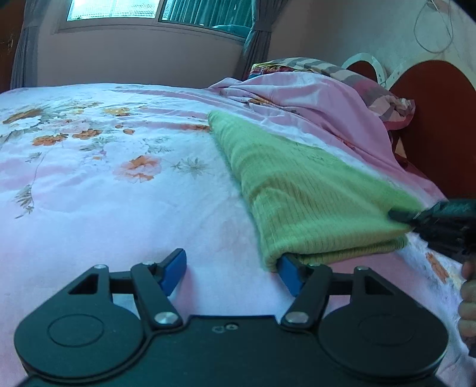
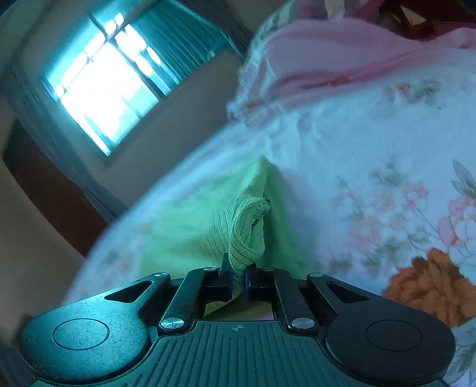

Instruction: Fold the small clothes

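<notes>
Left gripper [image 1: 233, 269] spread wide, gripping nothing, right blue finger touching the near fold of the green knit garment [image 1: 300, 190]. Right gripper [image 2: 238, 278] pinched tight on a bunched corner of it. Ahead: floral bedsheet [image 1: 98, 178], window [image 1: 154, 12], curtains [image 1: 258, 38], red headboard [image 1: 440, 119] off right. Garment's long axis runs away, angling left, narrowing toward the window.

Daylight pours in from the window [image 2: 101, 89], blown out with a teal cast. Right wrist view's smeared with motion blur; left one's sharper, with fisheye-bent edges.
</notes>
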The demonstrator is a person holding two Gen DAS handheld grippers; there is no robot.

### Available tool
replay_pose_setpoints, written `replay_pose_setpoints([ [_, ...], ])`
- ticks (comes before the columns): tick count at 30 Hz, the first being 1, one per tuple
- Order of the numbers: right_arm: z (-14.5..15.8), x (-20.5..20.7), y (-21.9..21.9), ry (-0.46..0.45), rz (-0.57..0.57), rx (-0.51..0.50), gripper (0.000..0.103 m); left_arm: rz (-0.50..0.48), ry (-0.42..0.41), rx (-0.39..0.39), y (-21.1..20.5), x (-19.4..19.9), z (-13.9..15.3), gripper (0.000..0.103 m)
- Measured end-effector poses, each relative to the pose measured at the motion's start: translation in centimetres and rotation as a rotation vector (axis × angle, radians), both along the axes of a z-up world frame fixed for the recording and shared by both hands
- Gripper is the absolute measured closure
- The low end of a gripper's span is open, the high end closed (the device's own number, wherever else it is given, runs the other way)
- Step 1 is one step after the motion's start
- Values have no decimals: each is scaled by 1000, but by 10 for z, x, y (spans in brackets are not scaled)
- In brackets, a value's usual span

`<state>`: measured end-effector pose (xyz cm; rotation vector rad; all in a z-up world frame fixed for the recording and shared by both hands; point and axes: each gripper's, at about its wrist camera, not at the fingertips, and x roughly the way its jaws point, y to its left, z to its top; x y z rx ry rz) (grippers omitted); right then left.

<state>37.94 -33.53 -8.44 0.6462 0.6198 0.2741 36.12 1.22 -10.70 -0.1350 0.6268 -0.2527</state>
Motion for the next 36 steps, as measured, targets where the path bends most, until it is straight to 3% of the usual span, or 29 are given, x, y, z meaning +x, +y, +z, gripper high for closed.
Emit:
replay_pose_setpoints([
  [1, -11, 7, 1, 59, 19, -1, 97, -10, 11, 9, 0, -1, 0, 38],
  [2, -16, 6, -3, 54, 14, 6, 97, -36, 24, 30, 1, -3, 2, 39],
  [4, -7, -5, -15, 10, -24, 3, 92, -53, 11, 56, 11, -11, 12, 42],
  [6, 8, -16, -24, -77, -40, -11, 87, -16, -55, 47, 25, -10, 28, 42],
  [10, 31, 7, 4, -194, 56, -191, 87, 5, -90, -19, 17, 52, 50, 42],
  [13, 32, 33, 33, -255, 130, -346, 87, 11, -48, -52, 2, 101, 43, 42],
  [15, 13, 56, 43, -220, 174, -490, 88, 18, 25, -29, -6, 126, 20, 36],
  [16, -6, 68, 42, -114, 193, -535, 88, -3, 80, -40, -9, 134, 6, 31],
  [17, -16, 78, 39, -88, 207, -530, 88, -14, 66, -45, -8, 134, 3, 31],
  [19, -5, 80, 35, -104, 240, -545, 88, -14, 61, -73, 0, 133, 14, 39],
  [22, 21, 81, 27, -223, 211, -503, 88, 11, -33, -77, 8, 142, 32, 41],
  [25, 31, 111, 33, -248, 198, -465, 88, 22, 3, -71, 1, 178, 29, 37],
  [27, 21, 138, 42, -192, 214, -473, 87, 19, 38, 10, -12, 196, 16, 24],
  [28, 8, 156, 43, -98, 228, -496, 86, 7, 72, 61, -18, 204, 6, 17],
  [29, -7, 171, 43, -22, 242, -509, 86, 2, 61, 78, -20, 207, 1, 14],
  [31, -5, 171, 38, -33, 248, -494, 85, 4, 81, 69, -17, 209, 8, 16],
  [33, 8, 156, 29, -51, 225, -497, 79, 9, 54, 42, -9, 192, 22, 18],
  [35, 22, 130, 22, -127, 218, -484, 51, -26, 23, 22, -4, 161, 31, 18],
  [36, 26, 116, 19, -144, 222, -473, 47, -34, 20, 19, -3, 148, 33, 18],
])
